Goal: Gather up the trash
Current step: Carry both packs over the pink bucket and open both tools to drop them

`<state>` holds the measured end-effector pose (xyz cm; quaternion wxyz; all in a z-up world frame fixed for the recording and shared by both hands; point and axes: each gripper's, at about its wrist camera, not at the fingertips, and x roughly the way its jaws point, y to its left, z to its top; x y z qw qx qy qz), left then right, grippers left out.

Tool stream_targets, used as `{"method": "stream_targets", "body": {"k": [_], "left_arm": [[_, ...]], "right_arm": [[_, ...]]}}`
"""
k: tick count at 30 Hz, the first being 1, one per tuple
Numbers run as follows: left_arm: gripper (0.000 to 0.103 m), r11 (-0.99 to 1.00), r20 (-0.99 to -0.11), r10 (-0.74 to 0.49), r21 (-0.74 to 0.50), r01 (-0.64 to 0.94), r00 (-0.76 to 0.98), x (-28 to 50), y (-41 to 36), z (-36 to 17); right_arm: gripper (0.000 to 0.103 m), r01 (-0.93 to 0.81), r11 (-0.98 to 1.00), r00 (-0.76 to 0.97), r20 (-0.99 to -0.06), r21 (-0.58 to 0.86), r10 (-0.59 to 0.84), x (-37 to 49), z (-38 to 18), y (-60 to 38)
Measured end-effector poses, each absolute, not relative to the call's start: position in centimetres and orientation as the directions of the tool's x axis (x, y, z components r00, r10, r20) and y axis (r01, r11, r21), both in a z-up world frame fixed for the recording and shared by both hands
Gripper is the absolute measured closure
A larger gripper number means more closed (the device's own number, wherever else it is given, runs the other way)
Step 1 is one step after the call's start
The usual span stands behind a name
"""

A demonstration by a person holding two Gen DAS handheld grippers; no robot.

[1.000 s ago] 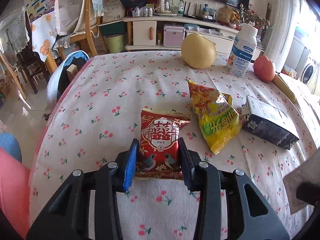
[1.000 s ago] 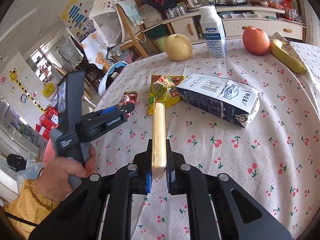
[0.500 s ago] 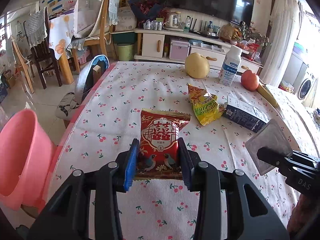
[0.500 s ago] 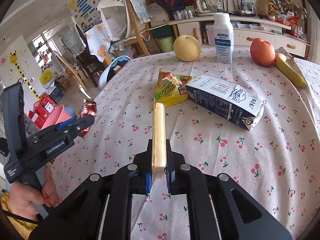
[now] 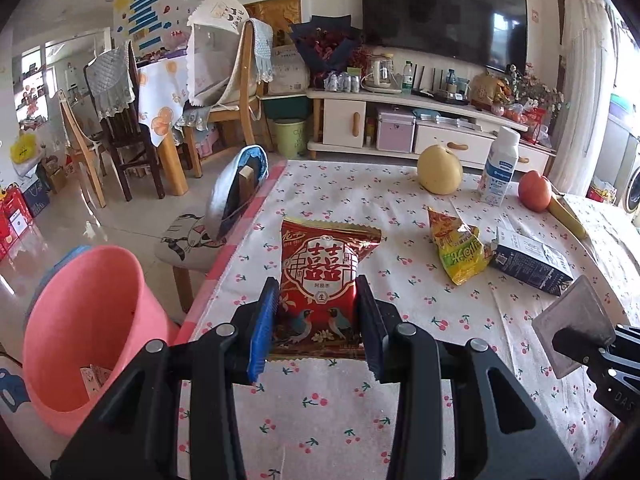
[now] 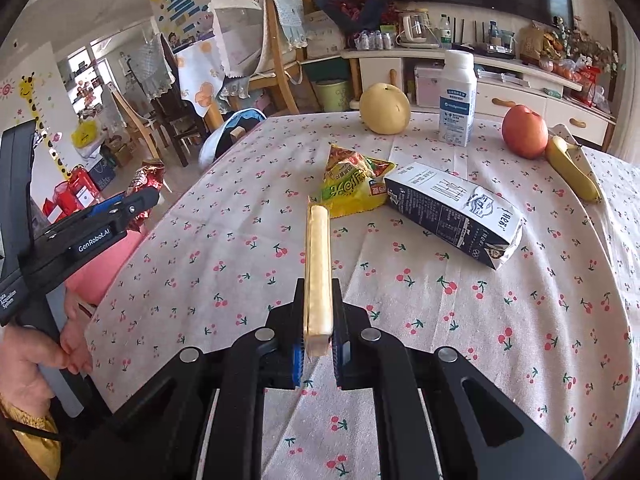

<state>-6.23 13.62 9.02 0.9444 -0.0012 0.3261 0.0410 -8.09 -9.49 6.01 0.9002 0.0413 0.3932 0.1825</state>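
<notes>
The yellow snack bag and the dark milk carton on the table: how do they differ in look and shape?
The yellow snack bag is soft and crumpled, tapering to a point; the dark milk carton is a boxy shape, dented at one end. The bag is bright yellow, green and red; the carton is navy and white with printed text. Both lie on their sides on the cherry-print tablecloth, touching or nearly so.

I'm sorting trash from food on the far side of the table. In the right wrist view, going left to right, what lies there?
Pear → milk bottle → apple → banana. All four sit on the cherry tablecloth.
</notes>
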Motion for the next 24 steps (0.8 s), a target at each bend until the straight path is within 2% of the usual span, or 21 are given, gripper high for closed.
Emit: {"method": "stream_targets", "body": {"k": [9, 24], "left_arm": [[0.063, 0.987, -0.566, 0.148, 0.029, -0.16, 0.811, -7.0, 17.1, 11.0], [0.063, 0.921, -0.559, 0.269, -0.09, -0.379, 0.784, -7.9, 26.9, 12.9]], "right_arm": [[0.091, -0.34, 0.919, 0.634, -0.673, 0.2, 0.381, -8.0, 8.1, -6.0], [0.091, -0.565, 0.805, 0.572, -0.618, 0.182, 0.54, -6.4, 13.0, 8.3]]}}
